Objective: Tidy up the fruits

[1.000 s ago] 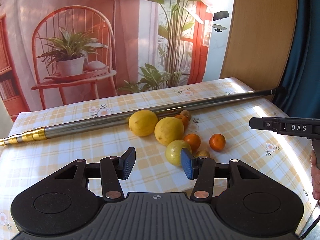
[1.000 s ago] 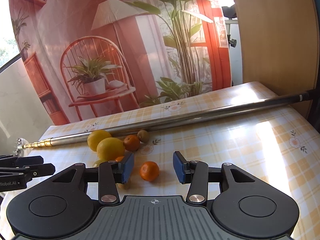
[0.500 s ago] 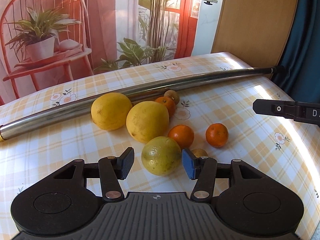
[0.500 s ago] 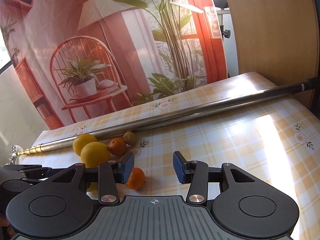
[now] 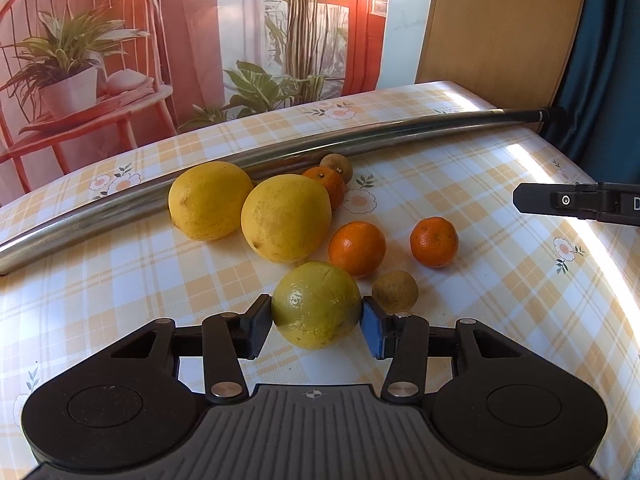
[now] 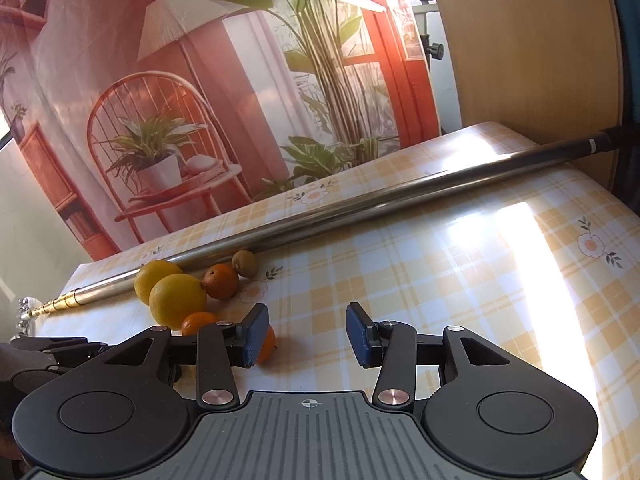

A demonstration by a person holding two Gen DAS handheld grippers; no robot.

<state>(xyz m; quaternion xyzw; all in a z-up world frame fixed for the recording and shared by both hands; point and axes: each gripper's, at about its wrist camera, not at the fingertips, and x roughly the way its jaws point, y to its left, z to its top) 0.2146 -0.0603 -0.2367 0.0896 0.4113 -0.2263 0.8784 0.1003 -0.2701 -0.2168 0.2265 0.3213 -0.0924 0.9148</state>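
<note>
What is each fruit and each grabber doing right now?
Left gripper: jaws around the greenish lemon, pads at its sides.
Greenish lemon: on the table, between the jaws.
Right gripper: jaws open, holding nothing.
Two big yellow lemons: resting side by side, touching.
Three oranges: lying loose on the table.
Two small brown fruits: lying loose.
Metal pole: lying flat behind the fruit.

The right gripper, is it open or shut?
Open: the right gripper has a wide gap between its fingers, with nothing held.

Your left gripper (image 5: 317, 322) straddles the nearest fruit (image 5: 316, 304) on the table (image 5: 120, 300), the other fruits (image 5: 286, 218) lie behind it, and the pole (image 5: 280, 152) crosses behind them.
</note>
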